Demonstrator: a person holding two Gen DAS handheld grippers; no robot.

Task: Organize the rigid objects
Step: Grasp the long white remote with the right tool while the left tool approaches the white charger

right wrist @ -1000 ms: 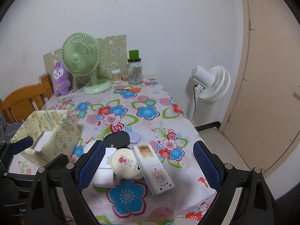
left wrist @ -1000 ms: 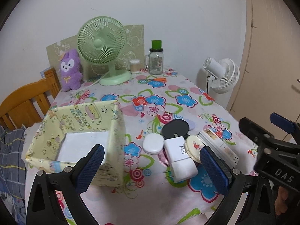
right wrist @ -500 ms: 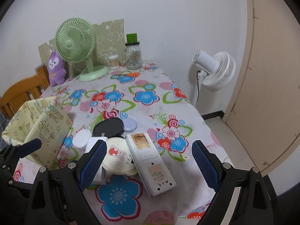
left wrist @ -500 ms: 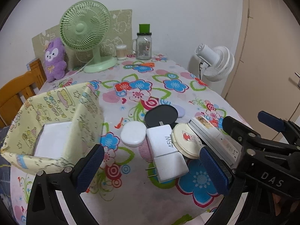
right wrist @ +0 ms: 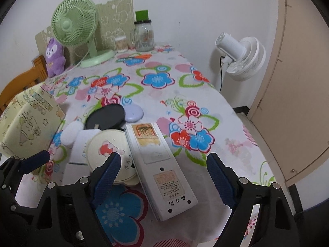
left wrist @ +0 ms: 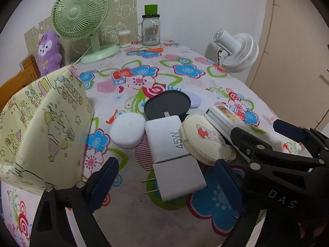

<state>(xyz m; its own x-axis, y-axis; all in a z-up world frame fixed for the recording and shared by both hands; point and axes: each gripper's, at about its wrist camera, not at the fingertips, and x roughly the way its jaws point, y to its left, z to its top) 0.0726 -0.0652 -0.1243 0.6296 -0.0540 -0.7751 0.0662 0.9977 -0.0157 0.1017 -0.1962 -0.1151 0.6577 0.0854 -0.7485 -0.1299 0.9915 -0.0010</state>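
Observation:
Rigid items lie in a cluster on the flowered tablecloth: a white 45W charger (left wrist: 170, 144), a cream round compact (left wrist: 203, 138), a white oval case (left wrist: 127, 130), a black disc (left wrist: 166, 105), a lilac oval (left wrist: 194, 100) and a long white device (right wrist: 162, 164). A yellow fabric box (left wrist: 41, 123) stands to their left. My left gripper (left wrist: 166, 185) straddles the charger's plug end, jaws closing, pads clear of it. My right gripper (right wrist: 162, 175) straddles the long white device, jaws closing, pads not touching; its left finger overlaps the compact (right wrist: 109, 148).
At the table's far end stand a green desk fan (left wrist: 80, 14), a purple plush (left wrist: 49, 53), a glass jar with a green lid (left wrist: 151, 30) and a cotton-swab tub (left wrist: 124, 39). A white floor fan (right wrist: 240, 55) and a door are right, a wooden chair (right wrist: 18, 84) left.
Both grippers have come down and closer to the cluster, so the items look larger. Each pair of jaws has narrowed a little around its item.

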